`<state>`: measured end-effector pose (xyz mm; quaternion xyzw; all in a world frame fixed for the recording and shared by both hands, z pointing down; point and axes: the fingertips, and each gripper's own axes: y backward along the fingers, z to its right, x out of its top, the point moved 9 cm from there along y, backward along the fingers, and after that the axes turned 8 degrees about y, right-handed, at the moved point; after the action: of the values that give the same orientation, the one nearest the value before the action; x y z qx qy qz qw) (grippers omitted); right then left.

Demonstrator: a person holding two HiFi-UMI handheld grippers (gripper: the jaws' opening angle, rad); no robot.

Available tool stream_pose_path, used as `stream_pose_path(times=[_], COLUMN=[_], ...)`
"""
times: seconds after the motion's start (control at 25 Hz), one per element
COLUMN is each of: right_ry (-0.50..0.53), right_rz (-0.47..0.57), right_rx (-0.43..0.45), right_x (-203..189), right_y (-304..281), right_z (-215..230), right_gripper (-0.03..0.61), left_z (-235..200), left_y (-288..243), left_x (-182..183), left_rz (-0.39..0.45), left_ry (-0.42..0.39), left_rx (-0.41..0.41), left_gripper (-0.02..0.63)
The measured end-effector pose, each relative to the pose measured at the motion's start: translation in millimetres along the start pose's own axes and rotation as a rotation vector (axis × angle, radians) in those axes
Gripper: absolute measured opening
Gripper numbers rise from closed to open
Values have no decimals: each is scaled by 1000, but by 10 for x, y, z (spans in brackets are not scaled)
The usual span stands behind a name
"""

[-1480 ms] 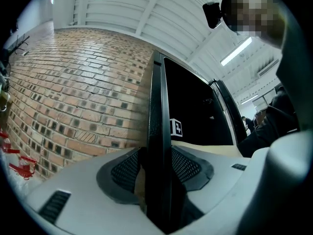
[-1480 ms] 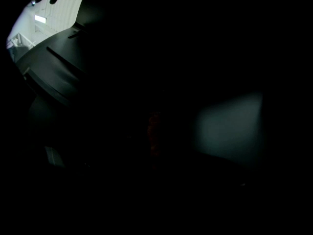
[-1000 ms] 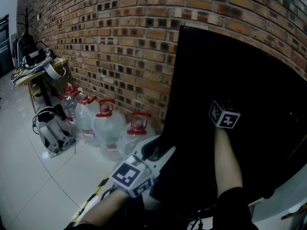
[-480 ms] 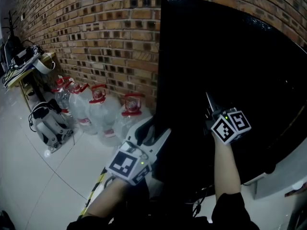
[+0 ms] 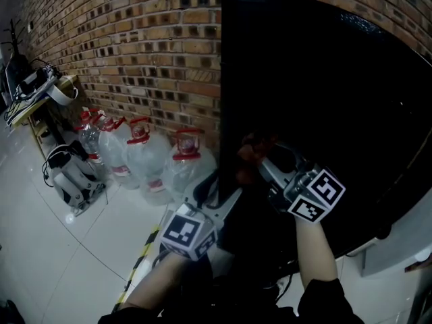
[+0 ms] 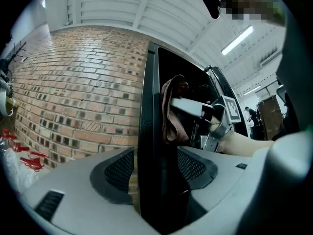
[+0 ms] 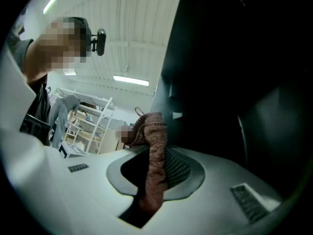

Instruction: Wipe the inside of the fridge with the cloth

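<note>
The left gripper point(image 6: 157, 160), jaws just opened, straddles the fridge door point(image 6: 150, 111) edge at 12 o'clock: clamp, pull wide, while the right gripper point(image 7: 154, 173) pinches the cloth point(image 7: 155, 131).

The right gripper point(image 7: 155, 168) is seen closed on a reddish-brown cloth point(image 7: 152, 141), which is pinched between the pads and stands up past the jaw tips. The dark fridge point(image 7: 234, 62) is noted ahead and to the claw's right. A white shelving rack point(image 7: 85, 119) is recorded well off to its left, below a ceiling light point(image 7: 131, 80).
</note>
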<state>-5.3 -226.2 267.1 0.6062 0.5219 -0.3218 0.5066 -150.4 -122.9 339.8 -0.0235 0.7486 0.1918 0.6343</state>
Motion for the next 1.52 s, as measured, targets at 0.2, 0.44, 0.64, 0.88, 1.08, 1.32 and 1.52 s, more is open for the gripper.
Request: stream_pose_path(times=[0.2, 0.44, 0.64, 0.88, 1.08, 1.32, 1.52], right_ry=[10, 1, 24, 53, 54, 89, 75], right_rz=[-2, -34, -61, -107, -115, -141, -200], right_rx=[-28, -119, -176, -261, -324, -375, -416], right_x=[-219, -382, -445, -545, -685, -805, -920], right_y=[-79, -91, -116, -176, -214, -279, -320], right_z=[91, 363, 572, 834, 1056, 1286, 1496], right_gripper=[75, 74, 74, 75, 75, 74, 74], left_z=[-28, -116, -127, -153, -172, -200, -224], left_y=[14, 0, -50, -75, -99, -105, -115], left_x=[-49, -25, -10, -23, -38, -40, -55], left_rz=[-9, 3, 11, 8, -2, -14, -27], left_ry=[20, 45, 40, 59, 61, 55, 128], left_rx=[8, 12, 12, 2, -6, -13, -24], left_gripper=[281, 260, 259, 252, 252, 253, 253])
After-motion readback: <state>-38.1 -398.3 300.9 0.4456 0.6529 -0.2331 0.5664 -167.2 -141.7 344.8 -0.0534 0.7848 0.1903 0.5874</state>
